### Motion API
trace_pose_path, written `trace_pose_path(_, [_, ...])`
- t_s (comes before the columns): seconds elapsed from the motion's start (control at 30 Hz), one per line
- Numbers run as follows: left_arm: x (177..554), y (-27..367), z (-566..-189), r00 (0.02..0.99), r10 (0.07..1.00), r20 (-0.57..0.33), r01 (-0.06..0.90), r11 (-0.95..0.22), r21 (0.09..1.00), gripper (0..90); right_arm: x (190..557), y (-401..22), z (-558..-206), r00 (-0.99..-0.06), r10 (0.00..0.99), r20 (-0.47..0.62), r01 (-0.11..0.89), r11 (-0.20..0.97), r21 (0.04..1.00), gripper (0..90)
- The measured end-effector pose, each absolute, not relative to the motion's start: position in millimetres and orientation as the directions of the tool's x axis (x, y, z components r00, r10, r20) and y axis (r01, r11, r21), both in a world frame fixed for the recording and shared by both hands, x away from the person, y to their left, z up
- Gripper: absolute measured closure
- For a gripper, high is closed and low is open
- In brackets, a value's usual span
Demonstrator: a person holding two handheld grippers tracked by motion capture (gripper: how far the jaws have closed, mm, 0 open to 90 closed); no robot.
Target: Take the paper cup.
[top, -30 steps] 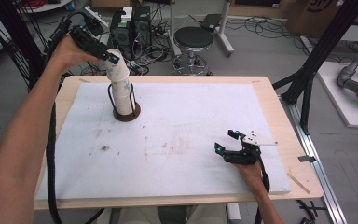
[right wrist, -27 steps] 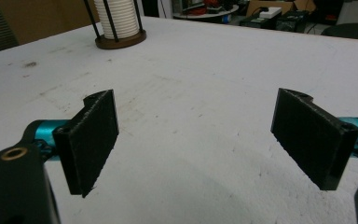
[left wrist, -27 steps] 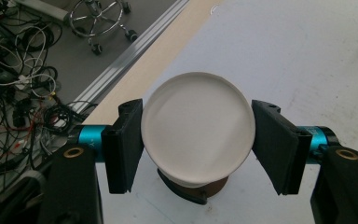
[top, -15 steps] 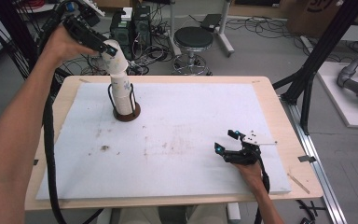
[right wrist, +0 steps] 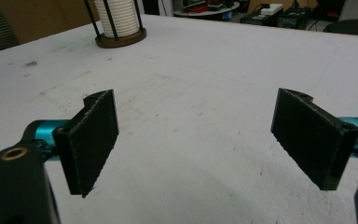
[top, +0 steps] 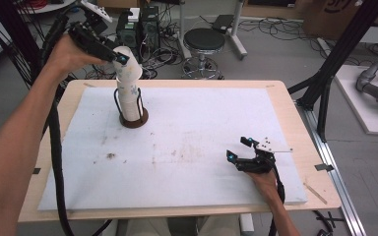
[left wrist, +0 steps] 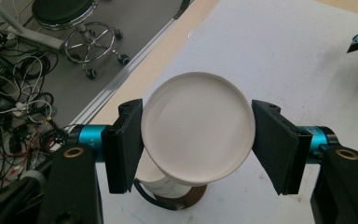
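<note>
The left claw point(top: 121, 60) is clamped on the top cup point(top: 127, 64) of a stack of white paper cups point(top: 129, 96), its two black pads pressing the cup's sides just below the closed end, which faces the claw's own camera as a plain pale disc point(left wrist: 198, 126). That cup sits between the pads and leans off to one side, so it is tilted against the rest of the stack directly beneath the claw. The likeliest trouble from here is that nested cups cling: if the one below is wedged inside the gripped cup, a lift would bring two up together, or drag the whole stack and tip its holder. A squeeze this close to the thin wall could also dent the cup, and a slanted pull might catch it on the black wire uprights of the holder point(top: 135, 119). The cups look smooth, white and slightly tapered, ribbed where their rims overlap, standing upside down in a round dark-brown base on the white sheet covering the tabletop point(top: 285, 98). Well away from the left claw, across the sheet toward the person's side, the right claw point(top: 240, 149) rests low on the tabletop with its jaws wide apart and nothing between them.
</note>
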State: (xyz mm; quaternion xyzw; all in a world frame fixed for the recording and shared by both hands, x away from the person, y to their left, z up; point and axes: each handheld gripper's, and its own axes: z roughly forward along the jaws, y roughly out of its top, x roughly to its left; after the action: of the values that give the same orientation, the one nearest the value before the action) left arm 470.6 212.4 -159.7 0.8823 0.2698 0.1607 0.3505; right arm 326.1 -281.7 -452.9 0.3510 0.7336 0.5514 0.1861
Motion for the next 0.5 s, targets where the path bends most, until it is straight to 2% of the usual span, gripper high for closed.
trace_pose_path(0.27, [454.0, 222.0, -163.7, 0.814, 0.576, 0.078, 0.335, -0.574, 0.747, 36.9, 325.9, -281.6, -452.8, -0.685, 0.72, 0.112, 0.308, 0.146, 0.94, 15.1])
trace_pose_path(0.5, [435.7, 229.6, -171.0, 0.825, 0.557, 0.099, 0.284, -0.559, 0.779, 36.9, 326.1, -281.2, -452.7, -0.683, 0.72, 0.123, 0.32, 0.144, 0.937, 15.1])
